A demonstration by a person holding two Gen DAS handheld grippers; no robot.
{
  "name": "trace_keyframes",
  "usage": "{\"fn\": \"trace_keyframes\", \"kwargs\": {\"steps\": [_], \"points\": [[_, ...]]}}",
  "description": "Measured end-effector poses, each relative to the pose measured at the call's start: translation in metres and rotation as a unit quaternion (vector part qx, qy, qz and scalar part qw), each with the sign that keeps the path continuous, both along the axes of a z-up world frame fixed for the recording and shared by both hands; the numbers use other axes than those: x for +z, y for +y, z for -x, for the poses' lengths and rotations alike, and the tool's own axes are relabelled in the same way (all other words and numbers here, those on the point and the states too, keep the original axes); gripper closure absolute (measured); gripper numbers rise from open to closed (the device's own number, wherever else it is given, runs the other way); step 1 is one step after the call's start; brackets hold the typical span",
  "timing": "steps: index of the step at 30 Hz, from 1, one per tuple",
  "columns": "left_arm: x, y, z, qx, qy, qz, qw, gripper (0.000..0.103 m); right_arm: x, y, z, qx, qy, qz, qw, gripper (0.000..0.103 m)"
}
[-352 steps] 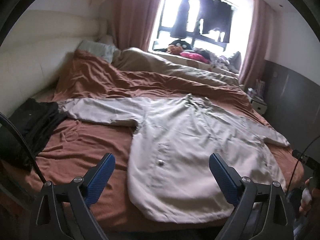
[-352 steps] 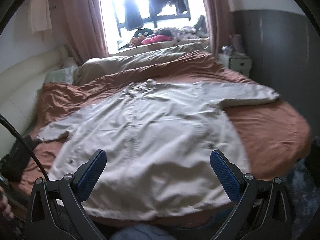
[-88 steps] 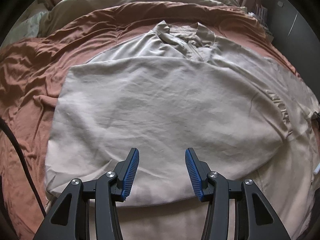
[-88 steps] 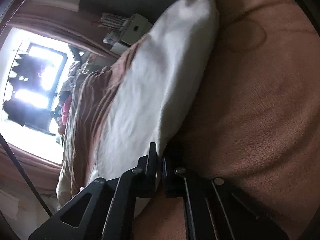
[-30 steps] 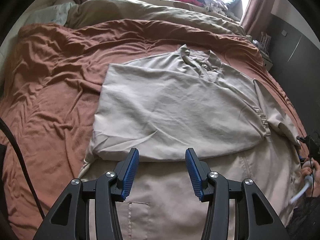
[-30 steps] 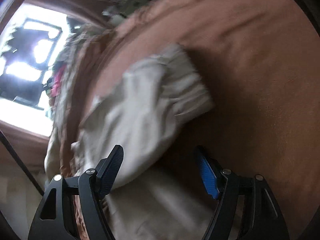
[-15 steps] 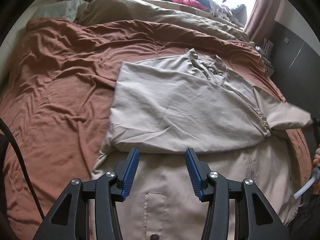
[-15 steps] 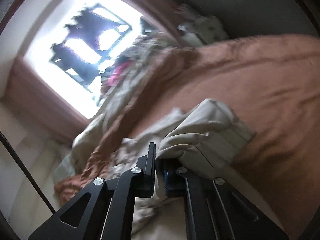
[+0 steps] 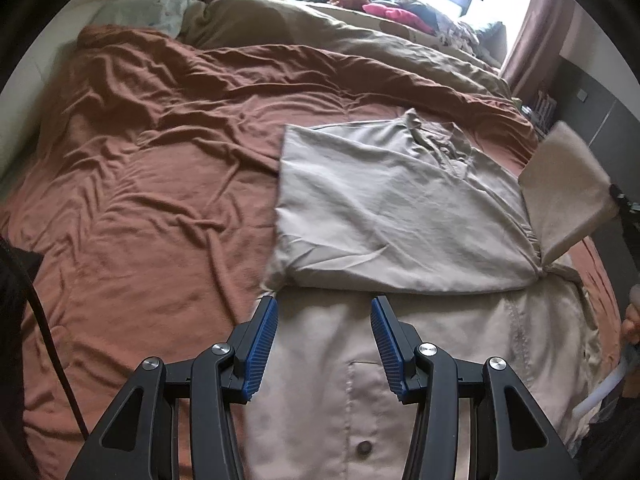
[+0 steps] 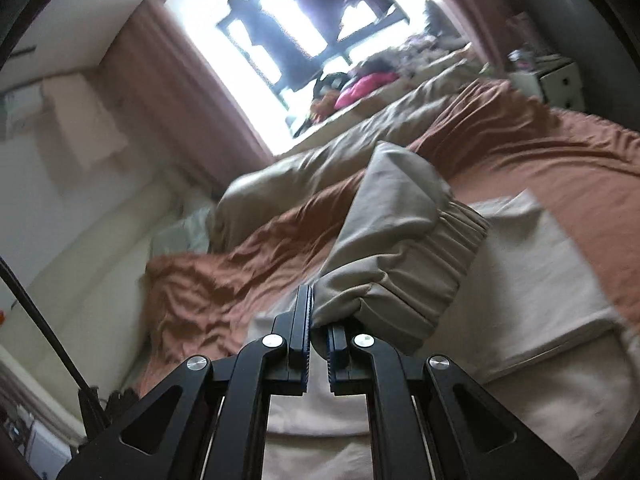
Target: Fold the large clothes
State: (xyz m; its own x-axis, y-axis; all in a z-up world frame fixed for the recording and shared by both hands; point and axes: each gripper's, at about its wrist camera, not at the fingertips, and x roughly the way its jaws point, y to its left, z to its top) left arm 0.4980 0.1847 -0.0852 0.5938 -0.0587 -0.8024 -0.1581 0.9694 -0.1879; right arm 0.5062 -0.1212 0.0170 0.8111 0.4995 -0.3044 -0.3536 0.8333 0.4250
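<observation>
A large beige jacket point(image 9: 384, 216) lies on the brown bedspread point(image 9: 152, 184), its left side folded over the chest. My left gripper point(image 9: 322, 344) hangs open above the jacket's lower front, with nothing between its blue pads. The jacket's right sleeve point(image 9: 568, 184) is lifted off the bed at the right edge of the left wrist view. In the right wrist view my right gripper point(image 10: 318, 332) is shut on that sleeve point(image 10: 400, 240) close to its gathered cuff point(image 10: 436, 276), held up above the jacket point(image 10: 532, 280).
A beige duvet point(image 9: 360, 40) is bunched at the far side of the bed, with clothes piled on the window sill point(image 9: 392, 12). A white nightstand point(image 10: 556, 80) stands by the dark wall. A hand point(image 9: 632, 320) shows at the right edge. A dark garment point(image 9: 12, 280) lies at the left.
My right gripper closed on the sleeve cuff and lifted it up off the bed, rolling upright. My left gripper drew back toward the jacket's hem and stayed open.
</observation>
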Motion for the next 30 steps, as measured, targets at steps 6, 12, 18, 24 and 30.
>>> {"fn": "trace_keyframes", "kwargs": {"steps": [6, 12, 18, 24, 30], "points": [[-0.011, 0.020, 0.004, 0.016, 0.009, 0.004, 0.9998, 0.052, -0.009, 0.021, -0.050, 0.038, 0.051, 0.033, 0.997, 0.100], [-0.020, 0.025, 0.004, 0.020, 0.017, 0.014, 0.9996, 0.052, -0.027, 0.072, -0.087, 0.043, 0.156, 0.090, 0.983, 0.097], [-0.016, 0.014, 0.000, 0.011, 0.011, 0.017, 0.9997, 0.052, -0.019, 0.071, -0.098, 0.078, 0.183, 0.075, 0.977, 0.031], [-0.009, -0.019, -0.018, -0.015, 0.004, 0.011, 0.9998, 0.052, 0.004, 0.010, -0.095, 0.051, 0.171, 0.023, 0.984, 0.031], [-0.004, -0.072, -0.049, -0.058, -0.003, 0.008, 0.9983, 0.045, 0.005, -0.073, -0.116, -0.038, 0.206, -0.003, 0.978, 0.031]]}}
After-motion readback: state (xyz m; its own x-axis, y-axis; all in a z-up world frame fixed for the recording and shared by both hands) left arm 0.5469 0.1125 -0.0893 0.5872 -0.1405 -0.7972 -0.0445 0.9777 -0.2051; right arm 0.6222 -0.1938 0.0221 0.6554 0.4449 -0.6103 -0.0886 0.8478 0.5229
